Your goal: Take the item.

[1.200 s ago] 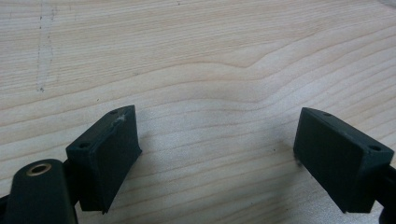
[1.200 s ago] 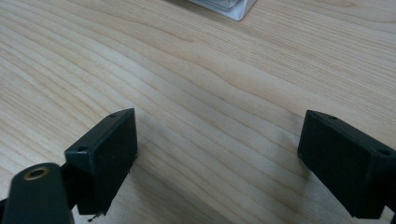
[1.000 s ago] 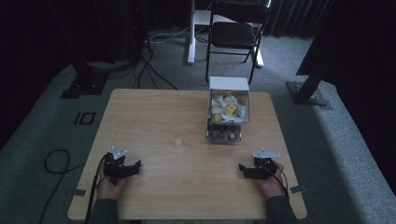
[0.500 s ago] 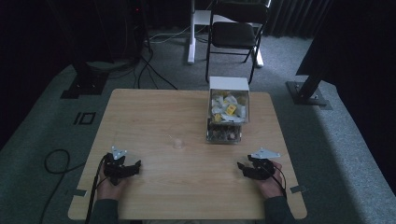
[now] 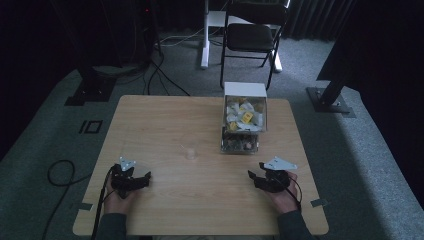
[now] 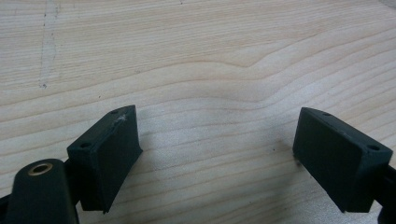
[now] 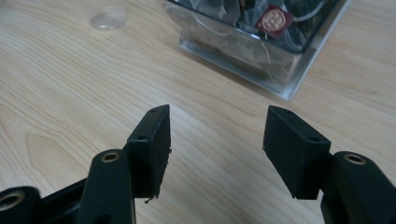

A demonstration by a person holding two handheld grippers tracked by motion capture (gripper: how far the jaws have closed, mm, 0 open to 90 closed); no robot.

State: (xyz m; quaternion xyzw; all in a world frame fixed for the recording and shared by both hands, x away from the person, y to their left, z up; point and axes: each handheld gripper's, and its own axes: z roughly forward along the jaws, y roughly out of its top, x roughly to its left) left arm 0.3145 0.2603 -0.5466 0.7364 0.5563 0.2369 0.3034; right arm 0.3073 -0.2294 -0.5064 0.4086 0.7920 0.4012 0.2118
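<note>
Black fingers (image 7: 149, 144), pale wood-grain table (image 5: 165, 115), clear box (image 5: 242, 125) with yellow-white packets (image 5: 243, 114).

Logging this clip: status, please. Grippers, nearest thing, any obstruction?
Left gripper open, empty, over bare table. Right gripper jaws just closing partway, nothing between, facing clear box of packets. Small clear cup off to the side, path unobstructed.

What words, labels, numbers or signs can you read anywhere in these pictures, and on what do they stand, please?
None can be read.
Dark red round seal in the clear box: its gold print is too blurred.
Yellow packets in that box: marks are too small.
</note>
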